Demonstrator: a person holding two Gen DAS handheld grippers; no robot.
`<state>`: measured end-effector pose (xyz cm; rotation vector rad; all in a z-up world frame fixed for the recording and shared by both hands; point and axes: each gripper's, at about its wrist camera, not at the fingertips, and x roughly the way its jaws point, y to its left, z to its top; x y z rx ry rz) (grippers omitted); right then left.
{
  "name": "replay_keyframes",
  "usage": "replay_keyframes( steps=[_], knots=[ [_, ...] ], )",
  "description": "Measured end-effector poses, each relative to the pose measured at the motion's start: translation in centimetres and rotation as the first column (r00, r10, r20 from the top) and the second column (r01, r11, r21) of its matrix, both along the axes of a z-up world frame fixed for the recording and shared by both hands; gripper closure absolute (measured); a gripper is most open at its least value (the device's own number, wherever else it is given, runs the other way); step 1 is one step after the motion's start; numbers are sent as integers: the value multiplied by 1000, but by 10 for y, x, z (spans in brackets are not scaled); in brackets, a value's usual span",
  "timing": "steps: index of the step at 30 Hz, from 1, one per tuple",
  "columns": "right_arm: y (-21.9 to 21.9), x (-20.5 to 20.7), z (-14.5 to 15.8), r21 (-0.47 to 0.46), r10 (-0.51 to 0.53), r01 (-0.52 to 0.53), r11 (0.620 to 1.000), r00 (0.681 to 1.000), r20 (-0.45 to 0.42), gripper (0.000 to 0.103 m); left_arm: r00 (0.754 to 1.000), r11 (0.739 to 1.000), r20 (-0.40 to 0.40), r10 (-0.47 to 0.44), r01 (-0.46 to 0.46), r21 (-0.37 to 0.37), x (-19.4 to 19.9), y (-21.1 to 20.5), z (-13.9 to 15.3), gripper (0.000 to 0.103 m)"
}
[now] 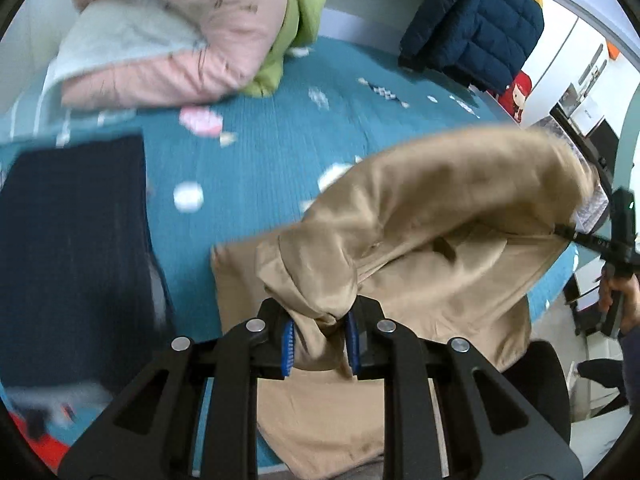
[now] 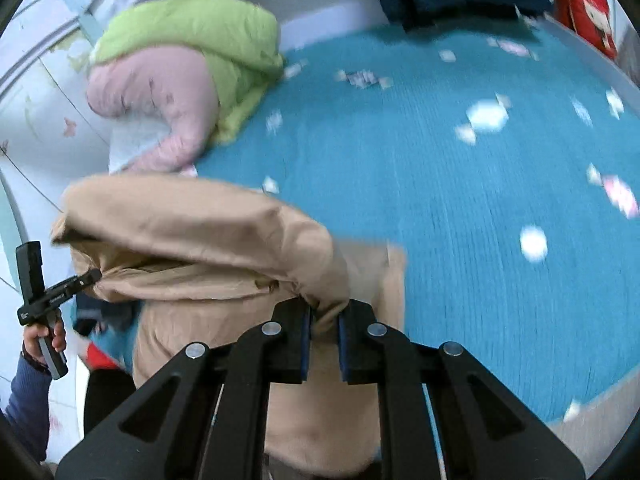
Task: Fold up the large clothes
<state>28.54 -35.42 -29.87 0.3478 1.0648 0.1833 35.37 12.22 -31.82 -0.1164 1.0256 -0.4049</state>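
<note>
Left wrist: both tools gripping tan coat [image 1: 420, 216] over bed [image 1: 256, 168].
Left tool [image 1: 320, 340] and right tool [image 2: 324, 340] are pinching bunched fabric; thin grip risking slipping mid-fold.

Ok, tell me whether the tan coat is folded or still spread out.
Mid-fold. The tan coat is lifted and doubled over above the bed, pinched by the left gripper and right gripper, lower part trailing.
</note>
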Motion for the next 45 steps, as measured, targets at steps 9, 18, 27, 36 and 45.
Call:
replay_keyframes(
  steps=[9,18,27,36,45],
  knots=[
    [8,-55,-70,-65,-40,29,997,984,-176,87,995,998,-78,57,-56,16,-71,0,-72,71],
    [20,-93,-16,-67,12,-19,998,994,-109,67,995,991,6,97,-97,89,-117,24,-27,20],
    [46,-52,-39,148,-62,77,986,993,-104,88,984,980,-17,179,-180,-90,-88,4,-13,18],
    [33,-42,-140,160,-190,286,945,876,-443,95,943,967,-225,246,-222,128,-56,-11,-112,17],
    [59,-38,-49,208,-148,182,961,974,-170,90,939,952,-172,298,-305,-16,-71,23,-82,17]
  ],
)
